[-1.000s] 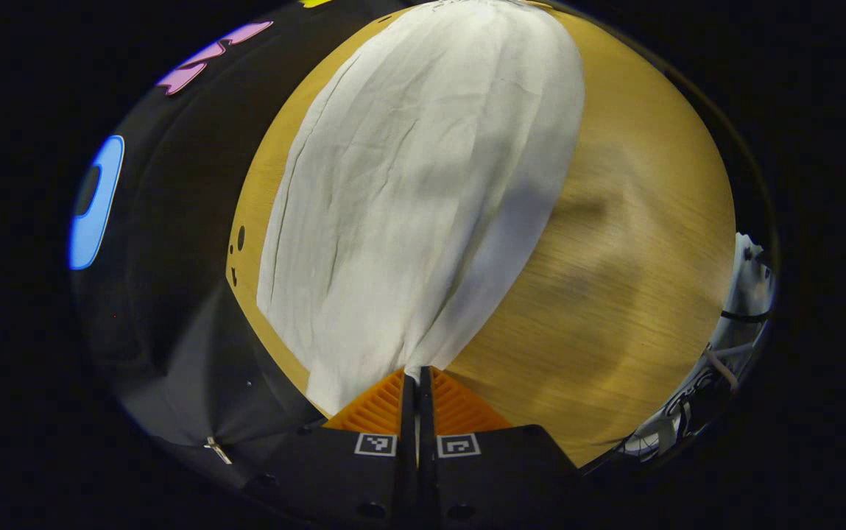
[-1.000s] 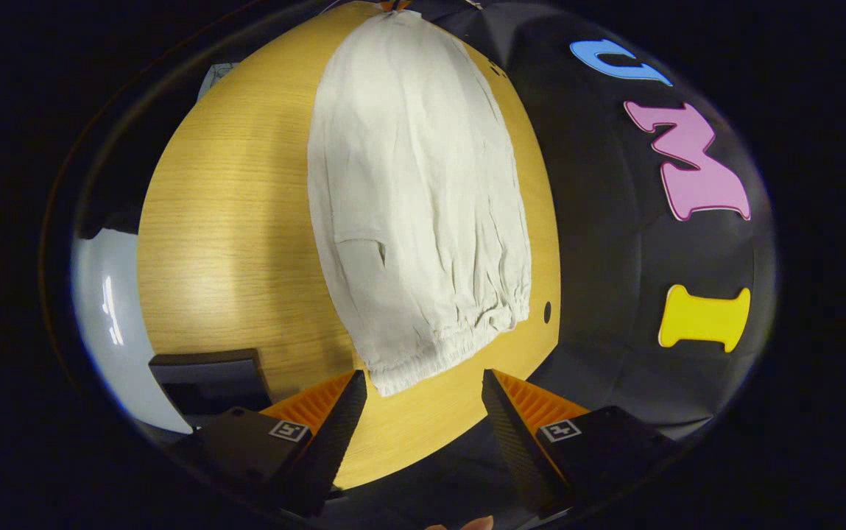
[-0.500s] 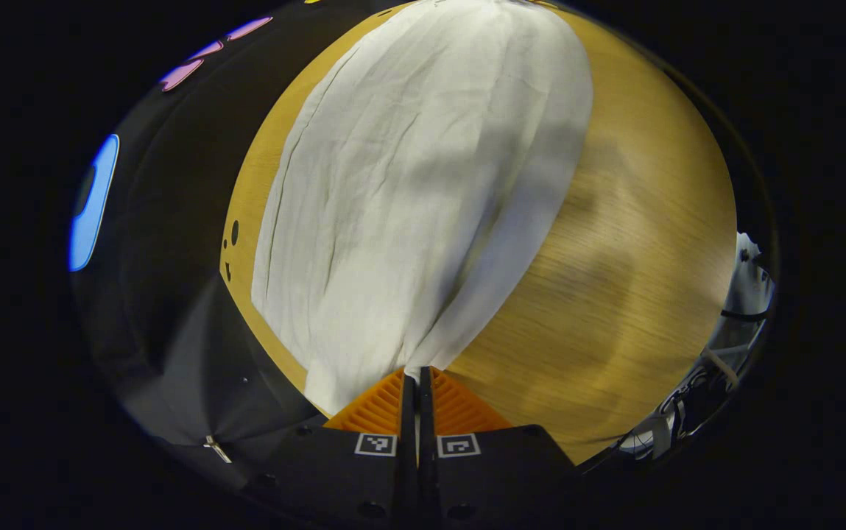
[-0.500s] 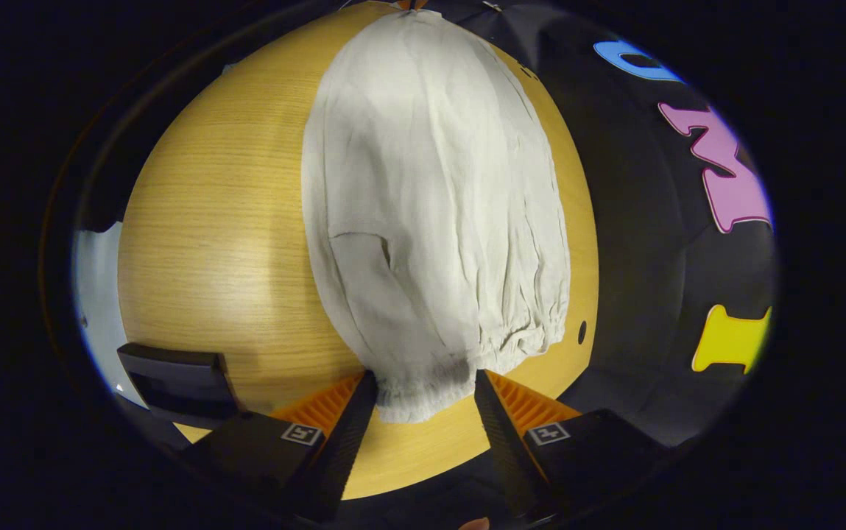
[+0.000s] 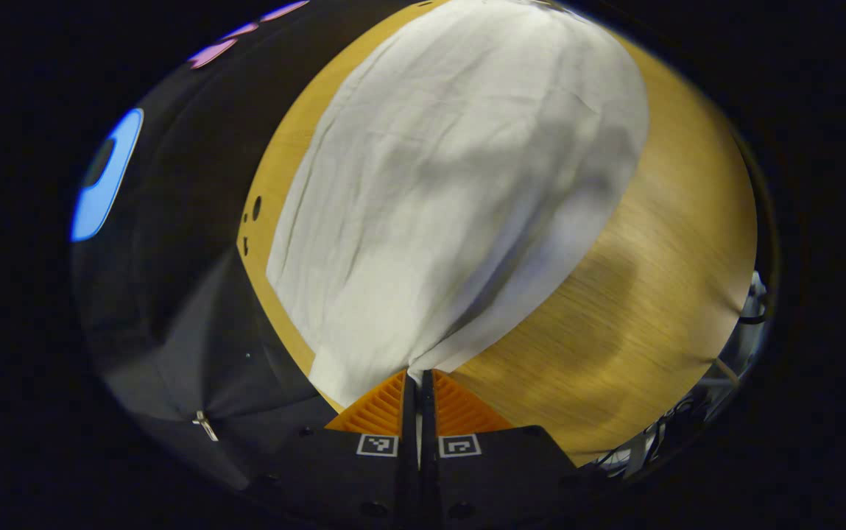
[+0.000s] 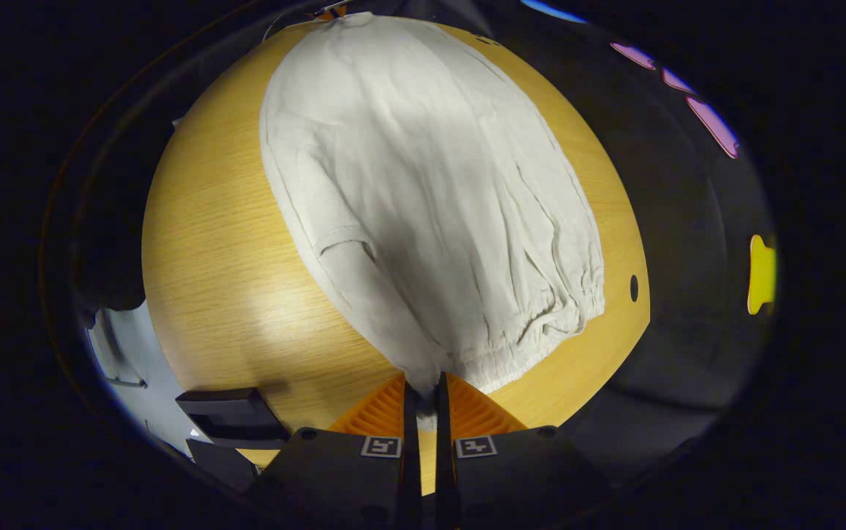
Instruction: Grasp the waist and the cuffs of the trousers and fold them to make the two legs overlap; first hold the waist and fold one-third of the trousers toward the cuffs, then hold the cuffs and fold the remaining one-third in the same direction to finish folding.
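Observation:
White trousers lie lengthwise on the wooden table. In the left gripper view my left gripper is shut on the cuff end, which rises off the table into the jaws. In the right gripper view the same trousers stretch away from my right gripper, which is shut on a corner of the gathered elastic waist. The cloth lifts slightly at that corner. At the far top of the right gripper view, the left gripper shows small at the trousers' other end.
The table's far edge meets the black booth wall. Small holes mark the tabletop near the waist. A dark boxy object sits at the table's near-left edge in the right gripper view. Cables and a frame lie beyond the table's right side.
My right gripper moved in from open around the waistband and shut on its corner, lifting the cloth slightly. My left gripper stayed shut on the cuff end and shifted a little.

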